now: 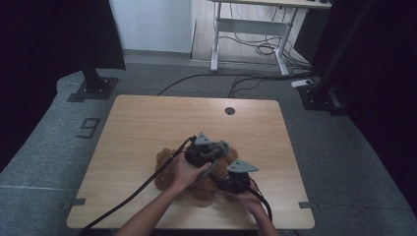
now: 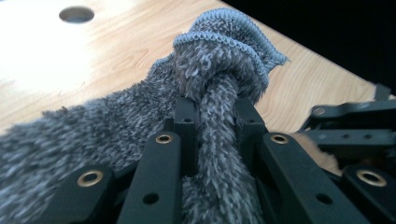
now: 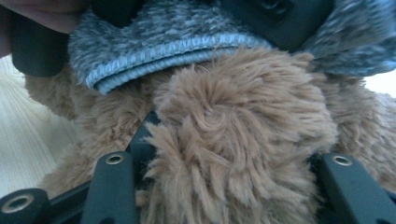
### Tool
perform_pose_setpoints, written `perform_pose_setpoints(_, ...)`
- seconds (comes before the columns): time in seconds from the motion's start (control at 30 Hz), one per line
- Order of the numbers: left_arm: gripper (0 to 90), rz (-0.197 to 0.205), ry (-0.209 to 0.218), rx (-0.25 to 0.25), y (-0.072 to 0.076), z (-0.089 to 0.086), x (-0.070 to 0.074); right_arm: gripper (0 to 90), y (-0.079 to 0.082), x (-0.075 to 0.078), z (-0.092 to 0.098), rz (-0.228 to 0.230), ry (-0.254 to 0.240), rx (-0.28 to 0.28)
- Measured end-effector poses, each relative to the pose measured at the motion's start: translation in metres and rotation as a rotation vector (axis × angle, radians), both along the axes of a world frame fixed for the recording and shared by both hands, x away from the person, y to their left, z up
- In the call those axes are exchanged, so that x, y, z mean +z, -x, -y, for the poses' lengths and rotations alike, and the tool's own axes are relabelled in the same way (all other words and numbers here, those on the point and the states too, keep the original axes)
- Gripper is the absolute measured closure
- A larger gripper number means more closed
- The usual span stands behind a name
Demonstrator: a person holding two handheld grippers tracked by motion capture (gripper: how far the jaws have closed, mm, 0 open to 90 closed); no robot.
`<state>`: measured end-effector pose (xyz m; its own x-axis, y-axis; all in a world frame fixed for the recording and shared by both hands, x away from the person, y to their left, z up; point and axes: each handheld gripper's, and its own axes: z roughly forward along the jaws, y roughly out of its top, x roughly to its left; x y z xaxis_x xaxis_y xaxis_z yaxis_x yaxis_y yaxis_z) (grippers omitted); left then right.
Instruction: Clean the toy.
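A brown plush teddy bear (image 1: 166, 162) lies on the wooden table (image 1: 147, 123), near its front edge. A grey fuzzy knit cloth (image 2: 219, 60) with a stitched hem bunches up over the bear. My left gripper (image 2: 215, 109) is shut on a twisted fold of this cloth (image 1: 223, 146). In the high view the left gripper (image 1: 201, 151) sits above the bear's middle. My right gripper (image 1: 235, 181) is just right of it and low. Its jaws (image 3: 233, 154) are shut on a rounded brown plush part of the bear (image 3: 243, 116), under the grey cloth's hem (image 3: 163, 44).
A round cable hole (image 1: 229, 110) sits near the table's far edge. Black cables trail from both grippers toward the front edge. Dark stands (image 1: 93, 81) and a white desk frame (image 1: 246, 29) stand on the floor beyond the table.
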<state>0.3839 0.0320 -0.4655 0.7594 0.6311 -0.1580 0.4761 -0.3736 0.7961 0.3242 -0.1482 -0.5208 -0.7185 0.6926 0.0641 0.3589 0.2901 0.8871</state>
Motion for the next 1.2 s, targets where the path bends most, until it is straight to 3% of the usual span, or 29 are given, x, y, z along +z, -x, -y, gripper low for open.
perform_pose_setpoints(0.13, 75.6, 0.023, -0.037, 0.008, 0.003, -0.006, 0.003, 44.8, 0.000, 0.000, -0.001, 0.005, 0.005, 0.000)
perform_pose_setpoints(0.27, 75.7, 0.027, -0.038, 0.018, 0.005, -0.018, 0.003, 44.8, 0.001, 0.000, -0.001, 0.003, 0.003, -0.004)
perform_pose_setpoints(0.47, 75.7, 0.050, -0.069, 0.067, 0.011, -0.050, 0.002, 44.8, 0.001, 0.000, -0.001, 0.002, -0.002, -0.008)
perform_pose_setpoints(0.73, 75.8, 0.047, 0.008, 0.137, 0.022, -0.105, 0.001, 44.8, 0.001, 0.000, -0.001, 0.002, -0.006, -0.010)
perform_pose_setpoints(0.9, 75.8, 0.081, -0.015, 0.173, 0.032, -0.123, -0.001, 44.8, 0.001, 0.000, -0.001, 0.005, -0.007, -0.010)
perform_pose_setpoints(1.07, 75.8, 0.070, 0.005, 0.200, 0.034, -0.139, -0.004, 44.8, 0.001, 0.000, -0.001, 0.003, -0.010, -0.012)
perform_pose_setpoints(1.2, 75.8, 0.069, -0.003, 0.219, 0.035, -0.149, -0.005, 44.8, 0.000, 0.000, -0.001, -0.001, -0.015, -0.014)
